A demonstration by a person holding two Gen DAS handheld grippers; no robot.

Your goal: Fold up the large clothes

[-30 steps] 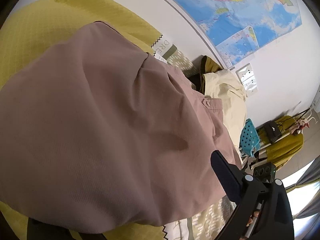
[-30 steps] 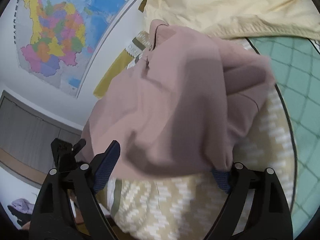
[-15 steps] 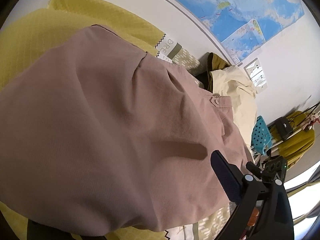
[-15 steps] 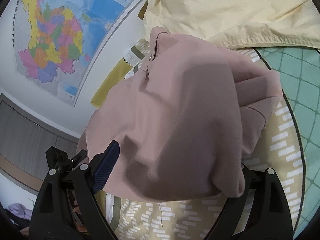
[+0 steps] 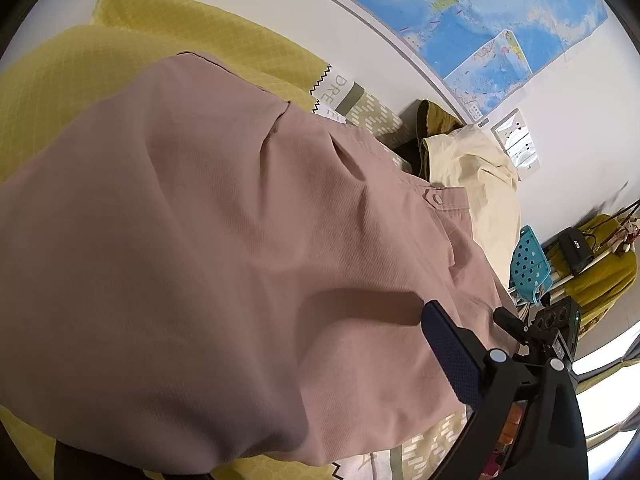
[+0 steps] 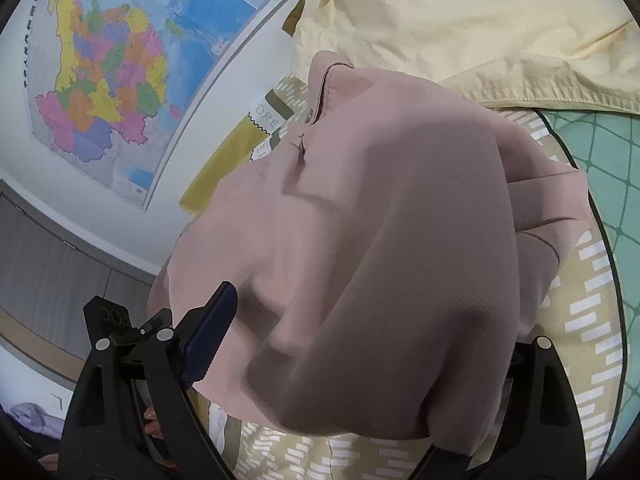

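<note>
change: against a second ago, the dusty-pink woven garment (image 5: 224, 264) sits lower and flatter on the beige patterned bedspread (image 6: 592, 320); its flap has come over.
meaning: we judge this fold is nearly laid; release looks next.
left gripper (image 5: 256, 392): we can't tell its state, one blue-padded finger shows, the other is under the cloth.
right gripper (image 6: 360, 344): jaws spread wide, cloth bulging between; a real pinch isn't visible.
garment: bunched, soft creases, buttoned tab, just beside the cream jacket (image 6: 460, 20).
</note>
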